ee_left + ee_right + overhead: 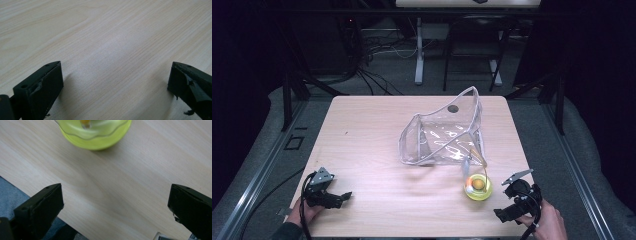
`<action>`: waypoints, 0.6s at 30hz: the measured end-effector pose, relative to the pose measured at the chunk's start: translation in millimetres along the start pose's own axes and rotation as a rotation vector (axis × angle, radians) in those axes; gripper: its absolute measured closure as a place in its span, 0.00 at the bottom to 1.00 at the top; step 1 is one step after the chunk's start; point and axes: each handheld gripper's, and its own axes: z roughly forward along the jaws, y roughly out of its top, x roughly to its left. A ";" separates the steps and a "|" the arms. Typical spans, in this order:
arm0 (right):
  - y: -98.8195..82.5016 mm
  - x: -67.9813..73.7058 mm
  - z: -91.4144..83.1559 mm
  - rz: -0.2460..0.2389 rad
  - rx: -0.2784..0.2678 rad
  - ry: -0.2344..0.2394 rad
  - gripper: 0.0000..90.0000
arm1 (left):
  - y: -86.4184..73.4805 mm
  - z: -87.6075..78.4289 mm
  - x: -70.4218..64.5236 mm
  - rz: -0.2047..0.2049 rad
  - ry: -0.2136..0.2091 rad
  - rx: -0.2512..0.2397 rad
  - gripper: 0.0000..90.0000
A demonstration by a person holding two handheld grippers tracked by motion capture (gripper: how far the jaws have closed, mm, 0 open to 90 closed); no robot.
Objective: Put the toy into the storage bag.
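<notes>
A clear plastic pouch (443, 132) with a white zipper edge stands open in the middle of the wooden table (372, 150). In front of it, to the right, sits a small yellow-green round container (478, 187) with something orange inside; its lower part shows at the top of the right gripper view (96, 135). My left gripper (343, 196) rests at the table's front left, jaws wide apart over bare wood (115, 75). My right gripper (502, 214) is at the front right corner, open, a short way from the container (115, 212).
The table's front edge and grey floor (10, 192) lie just under my right gripper. Beyond the table stand dark frames, a white table leg (419, 50) and cables on the floor (377, 50).
</notes>
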 end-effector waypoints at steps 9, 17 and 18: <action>19.4 9.1 -4.3 -0.060 -0.017 0.017 0.01 | 0.0 0.0 0.0 0.000 0.000 0.000 0.00; 32.3 6.6 -9.7 -0.083 -0.026 0.004 0.01 | 0.0 0.0 0.0 0.000 0.000 0.000 0.00; 32.3 6.6 -9.7 -0.083 -0.026 0.004 0.01 | 0.0 0.0 0.0 0.000 0.000 0.000 0.00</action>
